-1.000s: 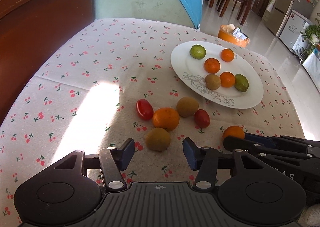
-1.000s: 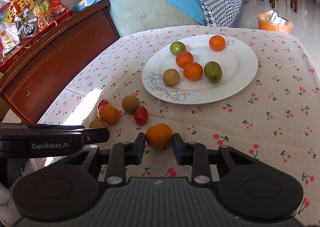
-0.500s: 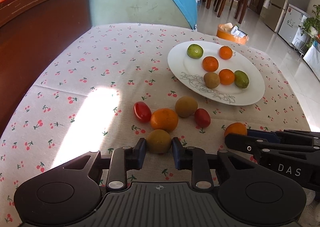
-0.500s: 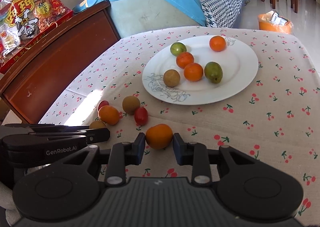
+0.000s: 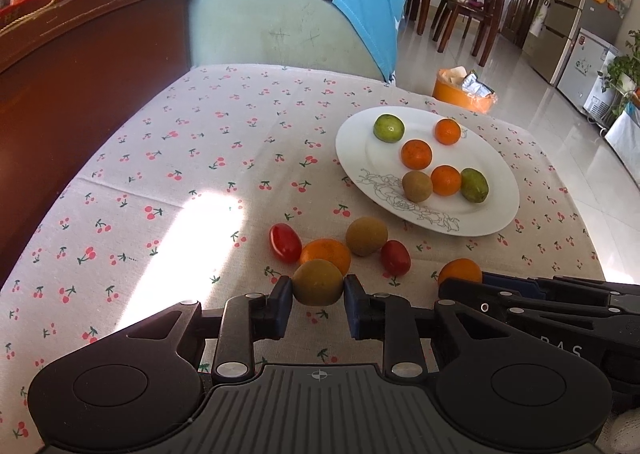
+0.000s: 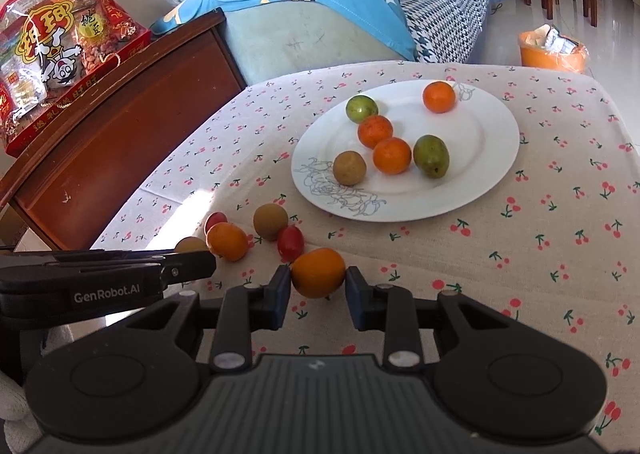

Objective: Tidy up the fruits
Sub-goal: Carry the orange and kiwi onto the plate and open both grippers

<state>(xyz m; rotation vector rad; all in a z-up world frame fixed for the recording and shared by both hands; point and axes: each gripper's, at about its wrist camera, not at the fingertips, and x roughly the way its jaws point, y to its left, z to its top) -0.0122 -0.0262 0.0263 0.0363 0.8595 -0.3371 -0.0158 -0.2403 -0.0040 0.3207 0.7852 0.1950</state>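
My left gripper (image 5: 317, 296) is shut on a brown kiwi-like fruit (image 5: 317, 281) and holds it just above the cloth. My right gripper (image 6: 318, 286) is shut on an orange (image 6: 318, 272); that orange also shows in the left wrist view (image 5: 460, 271). A white plate (image 5: 496, 210) at the right holds several fruits: oranges, two green ones and a brown one. Loose on the cloth lie an orange (image 5: 326, 254), a brown fruit (image 5: 366, 236) and two red tomatoes (image 5: 285, 243) (image 5: 395, 257).
The table has a cherry-print cloth (image 5: 200, 158). A dark wooden cabinet (image 6: 120, 142) stands at the left with a snack bag (image 6: 52, 58) on it. A sofa with a blue cloth (image 6: 312, 6) is behind the table. An orange bin (image 6: 552, 50) sits on the floor.
My left gripper closed on the brown fruit and lifted it slightly. My right gripper stayed shut on its orange and barely moved.
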